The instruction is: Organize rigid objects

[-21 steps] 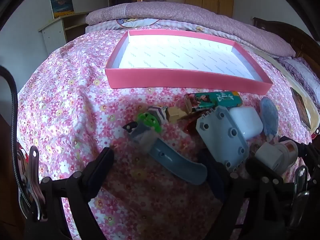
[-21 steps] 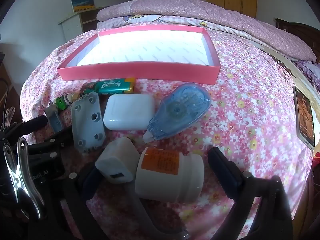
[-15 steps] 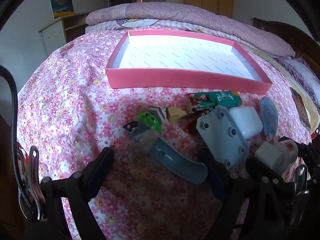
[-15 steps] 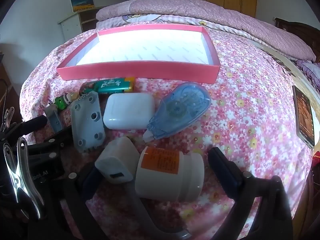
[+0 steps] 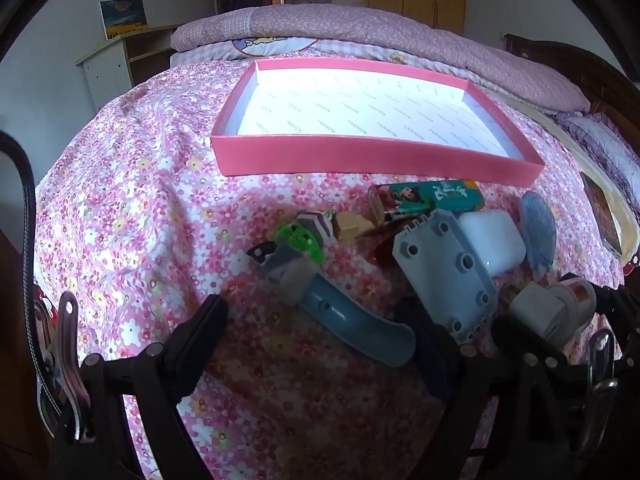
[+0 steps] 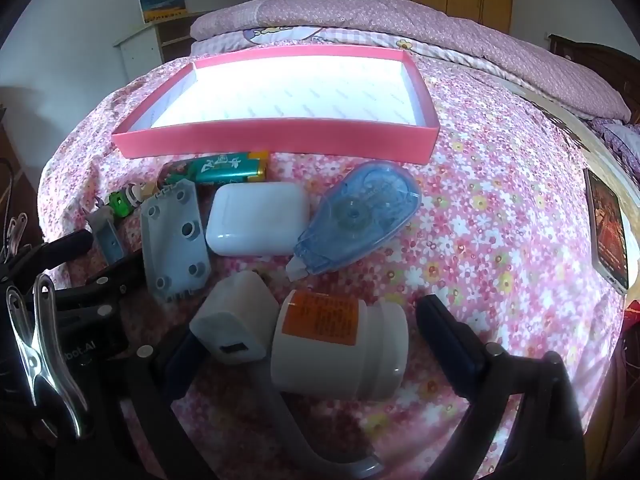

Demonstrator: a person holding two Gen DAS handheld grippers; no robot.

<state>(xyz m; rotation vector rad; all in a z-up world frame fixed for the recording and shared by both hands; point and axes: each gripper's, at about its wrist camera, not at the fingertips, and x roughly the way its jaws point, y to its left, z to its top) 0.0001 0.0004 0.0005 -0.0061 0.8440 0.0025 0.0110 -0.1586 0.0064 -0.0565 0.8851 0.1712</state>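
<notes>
Almost nothing changed since earlier frames. Left gripper (image 5: 316, 344) stays wide open, empty, over the blue handle (image 5: 352, 320). Right gripper (image 6: 316, 340) stays wide open around the white bottle (image 6: 340, 348) and charger (image 6: 236, 324), not gripping. Pink tray (image 6: 280, 136) empty behind.

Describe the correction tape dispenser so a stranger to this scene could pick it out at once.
Start at the pink tray on the flowered bedspread. In front of its near wall lies a cluster of small items. At the right end, beside the white earbud case, is the correction tape dispenser. It is the only see-through blue, teardrop-shaped piece, with a visible round spool inside and a white tip.
</notes>
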